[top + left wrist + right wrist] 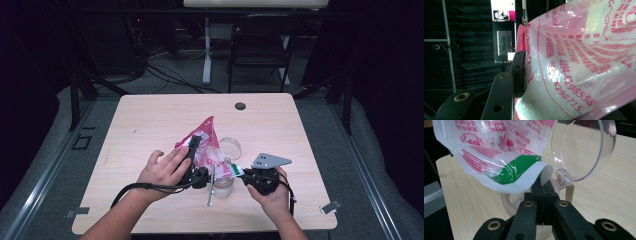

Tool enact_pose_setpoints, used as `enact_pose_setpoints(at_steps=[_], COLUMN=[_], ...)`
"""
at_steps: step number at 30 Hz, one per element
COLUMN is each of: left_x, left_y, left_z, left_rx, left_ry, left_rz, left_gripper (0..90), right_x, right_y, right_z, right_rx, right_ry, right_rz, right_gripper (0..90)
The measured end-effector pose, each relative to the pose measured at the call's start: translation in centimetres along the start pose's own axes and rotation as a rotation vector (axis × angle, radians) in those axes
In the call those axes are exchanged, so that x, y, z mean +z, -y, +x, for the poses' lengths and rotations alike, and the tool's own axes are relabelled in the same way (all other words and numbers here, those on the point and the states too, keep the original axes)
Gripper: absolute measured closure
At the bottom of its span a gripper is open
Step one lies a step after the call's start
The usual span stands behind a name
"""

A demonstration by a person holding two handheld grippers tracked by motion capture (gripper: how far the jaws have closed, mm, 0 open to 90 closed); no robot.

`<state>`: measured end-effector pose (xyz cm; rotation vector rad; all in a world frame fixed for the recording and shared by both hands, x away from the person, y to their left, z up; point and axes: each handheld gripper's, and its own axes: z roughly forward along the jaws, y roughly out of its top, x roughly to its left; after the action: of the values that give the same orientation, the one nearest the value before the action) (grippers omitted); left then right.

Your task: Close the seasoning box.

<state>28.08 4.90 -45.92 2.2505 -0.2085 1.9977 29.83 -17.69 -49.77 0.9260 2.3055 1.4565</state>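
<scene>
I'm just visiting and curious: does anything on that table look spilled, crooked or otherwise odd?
Nothing looks spilled. The pink bag is tilted over an open jar, held between the left gripper and the right gripper. The jar's clear lid stands flipped up on its hinge. A metal spoon lies beside the jar.

Recording lab or test studio, dimly lit. Light wood surface (165,115) with cable grommet (240,106), ringed by black curtains (30,60). Grey floor strewn with loose cables (160,70); black stand legs (82,87) placed at the corners. Folding chair (260,45) and white-legged desk (206,50) set behind. Lit monitor (503,32) mounted beyond the curtain frame. No domestic fittings noted.
</scene>
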Motion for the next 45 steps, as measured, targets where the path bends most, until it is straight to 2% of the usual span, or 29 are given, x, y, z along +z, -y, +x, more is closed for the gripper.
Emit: enact_pose_setpoints(at_steps=[22,29,30,31,35,36,37,43,45], left_x=[-0.15,-0.21,-0.14,-0.19,-0.07,-0.11,-0.09,0.0,-0.07], left_y=[-0.02,0.03,0.09,0.11,0.24,0.26,0.28,0.5,0.53], left_z=[0.04,0.1,0.04,-0.01,-0.07,-0.14,-0.15,-0.31,-0.27], left_rx=[-0.003,0.001,-0.003,-0.013,-0.013,-0.023,-0.014,-0.03,-0.023], left_ry=[-0.004,0.003,-0.001,0.011,0.008,0.022,0.018,0.025,0.022], left_rz=[-0.001,0.012,0.003,0.016,0.009,0.021,0.022,0.015,0.023], left_gripper=[67.9,67.9,67.9,67.9,68.0,67.9,68.0,68.1,68.1], right_x=[0.01,0.0,0.0,0.0,0.02,0.02,0.01,0.01,0.03], right_y=[-0.02,-0.02,-0.03,-0.03,-0.02,-0.01,-0.01,0.0,0.01], right_z=[0.04,0.05,0.06,0.06,0.07,0.08,0.07,0.06,0.09], right_rx=[0.002,0.002,0.001,0.001,0.0,0.0,-0.001,0.001,-0.001], right_ry=[0.001,0.002,0.002,0.002,0.003,0.003,0.003,0.002,0.004], right_rz=[-0.005,-0.007,-0.007,-0.007,-0.006,-0.006,-0.006,-0.008,-0.007], right_gripper=[90.0,90.0,90.0,90.0,90.0,90.0,90.0,90.0,90.0])
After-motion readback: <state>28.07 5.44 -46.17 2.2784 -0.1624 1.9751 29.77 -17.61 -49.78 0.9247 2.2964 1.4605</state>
